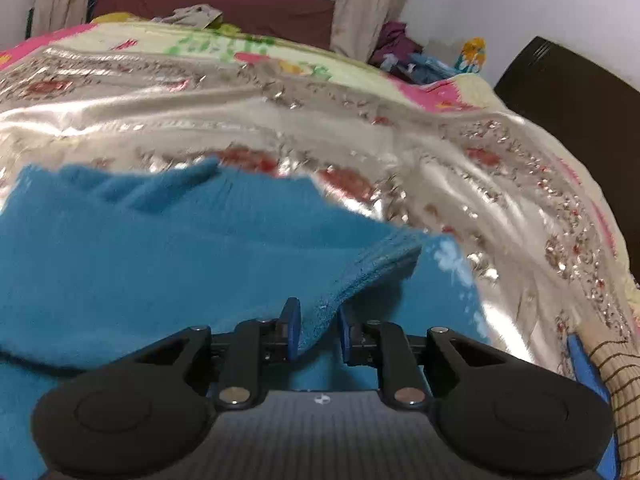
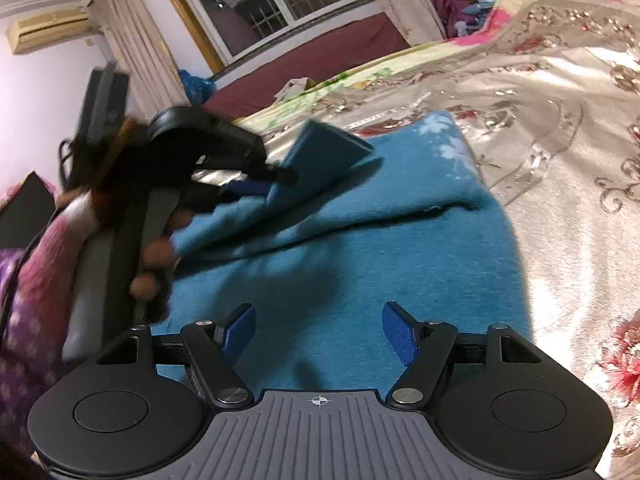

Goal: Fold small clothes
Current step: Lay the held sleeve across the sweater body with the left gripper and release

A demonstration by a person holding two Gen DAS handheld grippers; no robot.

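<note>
Blue knitted garment (image 1: pixel 140 248) sprawls across the shiny embroidered bedspread (image 1: pixel 360 128), fuzzy and rumpled, white flower motifs near one corner. Left gripper (image 1: pixel 316 328) has a folded edge of the knit running between its blue pads, jaws narrow around it, though whether they actually pinch the fabric is hard to tell. From the right wrist view that same left gripper (image 2: pixel 280 174) lifts a flap of the garment up off the rest, blurred by motion. Right gripper (image 2: pixel 320 330) hovers just over the flat lower part of the knit, jaws spread wide, nothing between them. Over at the bed's far side sits a pile of other clothes (image 1: pixel 404 50)
</note>
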